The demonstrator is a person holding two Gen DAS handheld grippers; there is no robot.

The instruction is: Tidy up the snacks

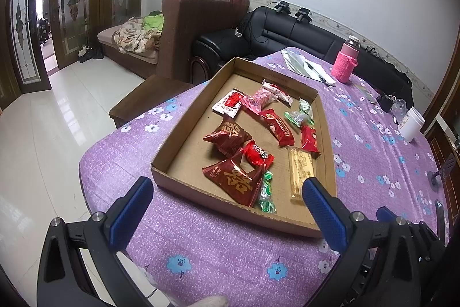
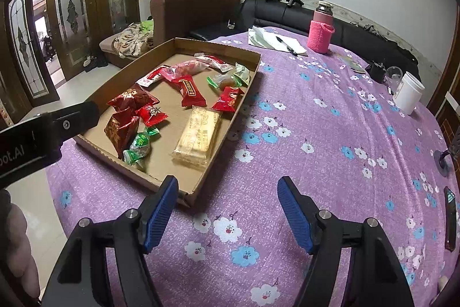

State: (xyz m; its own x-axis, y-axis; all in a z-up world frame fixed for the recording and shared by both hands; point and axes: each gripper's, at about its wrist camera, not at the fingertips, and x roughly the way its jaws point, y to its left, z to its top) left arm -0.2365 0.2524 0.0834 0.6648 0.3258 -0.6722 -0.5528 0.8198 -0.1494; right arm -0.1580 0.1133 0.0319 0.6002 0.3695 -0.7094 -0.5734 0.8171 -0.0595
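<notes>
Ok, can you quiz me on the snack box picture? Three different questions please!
1. True or false: the cardboard tray sits on a purple flowered tablecloth.
2. What colour sleeve wraps the bottle? A green, B pink, C black.
3. Fill in: the pale yellow packet lies ____ the tray.

Key: 1 true. 2 B. 3 inside. Neither the left gripper nor the right gripper holds anything.
</notes>
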